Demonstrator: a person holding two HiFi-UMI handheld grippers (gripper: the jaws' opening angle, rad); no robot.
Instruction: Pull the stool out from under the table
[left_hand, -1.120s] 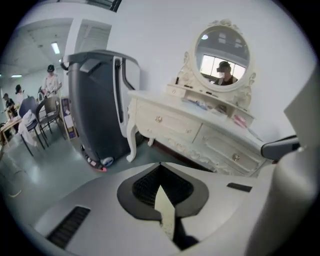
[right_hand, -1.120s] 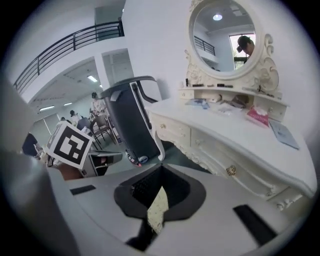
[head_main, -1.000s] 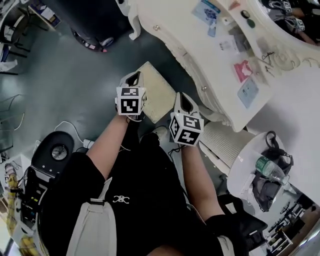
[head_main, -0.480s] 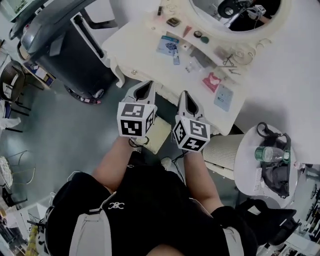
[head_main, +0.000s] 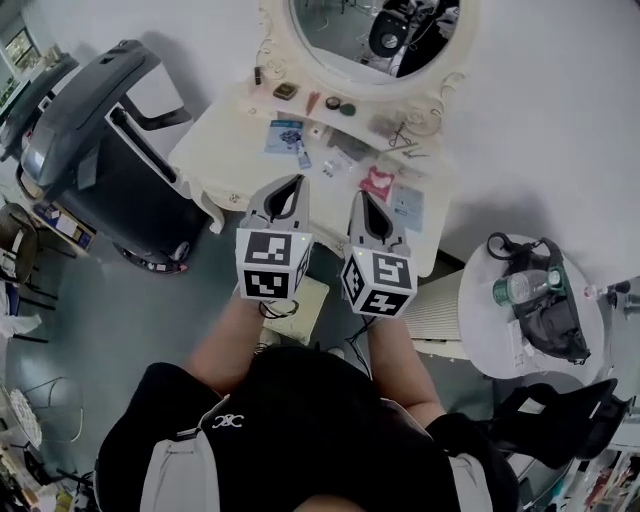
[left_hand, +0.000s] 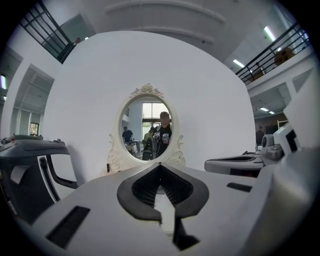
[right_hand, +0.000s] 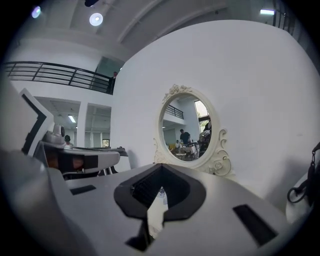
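The stool (head_main: 303, 300) shows only as a cream square seat on the floor, just in front of the white dressing table (head_main: 236, 135) and partly hidden by my left gripper's marker cube. Held up side by side above the table's front edge, my left gripper (head_main: 298, 179) and right gripper (head_main: 361, 196) are both shut with nothing in them. Neither touches the stool. In the left gripper view the closed left gripper (left_hand: 160, 165) points level at the oval mirror (left_hand: 149, 130). In the right gripper view the closed right gripper (right_hand: 161, 166) faces the same mirror (right_hand: 187, 130).
A big grey machine (head_main: 85, 130) stands left of the table. To the right are a ribbed white panel (head_main: 436, 306) and a round white side table (head_main: 478, 330) with a water bottle (head_main: 516, 288) and a black bag (head_main: 556, 322). Small items litter the tabletop. Another dark bag (head_main: 556, 425) lies on the floor.
Both grippers have risen from low beside the stool seat to above the table's front edge, still shut. The head view has lifted, bringing the mirror and wall into sight.
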